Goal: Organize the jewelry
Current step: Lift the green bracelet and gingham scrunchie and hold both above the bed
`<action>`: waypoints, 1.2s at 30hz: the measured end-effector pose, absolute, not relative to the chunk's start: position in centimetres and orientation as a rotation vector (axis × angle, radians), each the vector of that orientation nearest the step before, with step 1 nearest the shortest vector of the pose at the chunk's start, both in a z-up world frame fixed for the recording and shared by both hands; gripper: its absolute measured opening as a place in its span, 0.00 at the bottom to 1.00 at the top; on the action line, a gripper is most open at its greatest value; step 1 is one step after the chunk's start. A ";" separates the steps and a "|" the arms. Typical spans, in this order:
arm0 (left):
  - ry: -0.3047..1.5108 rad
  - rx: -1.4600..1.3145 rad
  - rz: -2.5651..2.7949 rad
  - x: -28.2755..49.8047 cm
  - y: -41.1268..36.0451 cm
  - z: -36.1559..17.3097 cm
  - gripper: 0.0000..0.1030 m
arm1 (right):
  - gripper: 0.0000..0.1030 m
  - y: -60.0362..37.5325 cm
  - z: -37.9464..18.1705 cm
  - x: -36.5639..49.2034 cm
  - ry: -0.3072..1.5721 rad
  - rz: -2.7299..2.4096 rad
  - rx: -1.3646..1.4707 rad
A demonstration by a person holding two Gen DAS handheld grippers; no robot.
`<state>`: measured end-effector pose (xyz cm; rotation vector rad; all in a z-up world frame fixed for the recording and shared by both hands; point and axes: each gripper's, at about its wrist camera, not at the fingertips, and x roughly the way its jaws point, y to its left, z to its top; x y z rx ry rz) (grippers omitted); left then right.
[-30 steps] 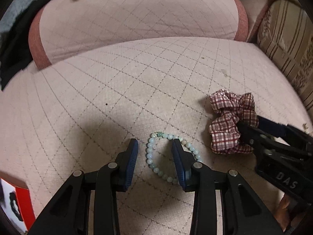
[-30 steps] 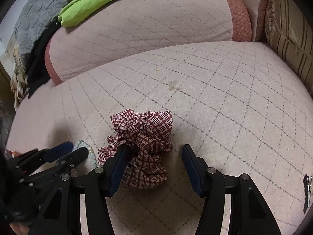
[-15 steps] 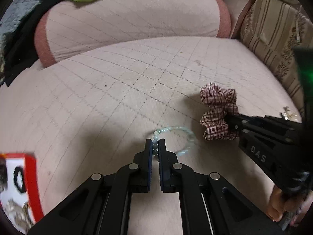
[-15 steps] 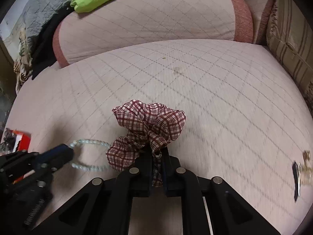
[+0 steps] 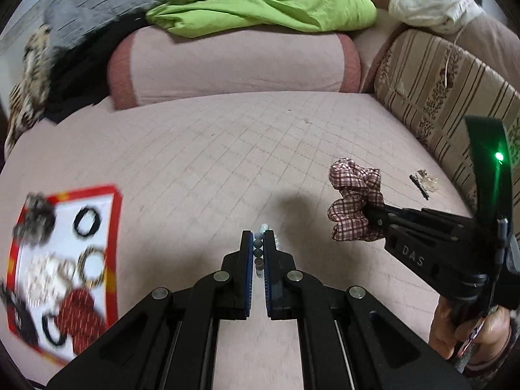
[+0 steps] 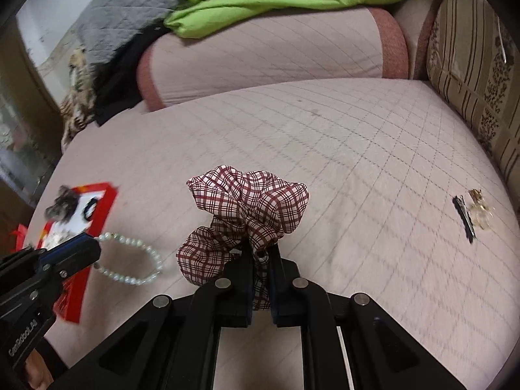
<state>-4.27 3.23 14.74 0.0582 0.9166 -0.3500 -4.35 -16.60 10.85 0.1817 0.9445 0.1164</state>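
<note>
My left gripper (image 5: pixel 258 243) is shut on a pale green bead bracelet (image 5: pixel 259 246), seen edge-on between the blue pads; in the right wrist view the bracelet (image 6: pixel 131 261) hangs as a loop from that gripper (image 6: pixel 92 247) above the pink quilted cushion. My right gripper (image 6: pixel 260 256) is shut on a red-and-white plaid scrunchie (image 6: pixel 247 208), lifted off the cushion; the left wrist view shows the scrunchie (image 5: pixel 356 204) held at the right gripper's tips (image 5: pixel 372 213). A red-rimmed tray (image 5: pixel 112 227) lies at the left with hair ties, a red scrunchie and other jewelry.
A black hair clip (image 6: pixel 465 217) and a small gold piece (image 6: pixel 479 209) lie on the cushion at the right. A striped pillow (image 5: pixel 438 97) borders the right side. A pink bolster (image 5: pixel 227 65) with green (image 5: pixel 260 3) and grey fabric sits behind. A hand (image 5: pixel 468 328) grips the right tool.
Both grippers went from open around their items to shut on them, then lifted and swung left; the bracelet and scrunchie left the cushion and the red tray came into view.
</note>
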 end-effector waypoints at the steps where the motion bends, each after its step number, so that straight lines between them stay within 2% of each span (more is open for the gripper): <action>1: 0.917 0.045 -0.338 -5.1 3.8 15.0 0.05 | 0.08 -16.2 11.1 -5.1 0.941 0.122 0.176; 16: 0.838 0.011 -0.180 -11.5 8.5 18.4 0.05 | 0.08 -12.8 12.2 -12.0 0.974 0.128 0.186; 36: 0.792 0.039 -0.129 -14.0 9.9 19.6 0.05 | 0.09 -9.4 13.5 -15.0 0.951 0.061 0.057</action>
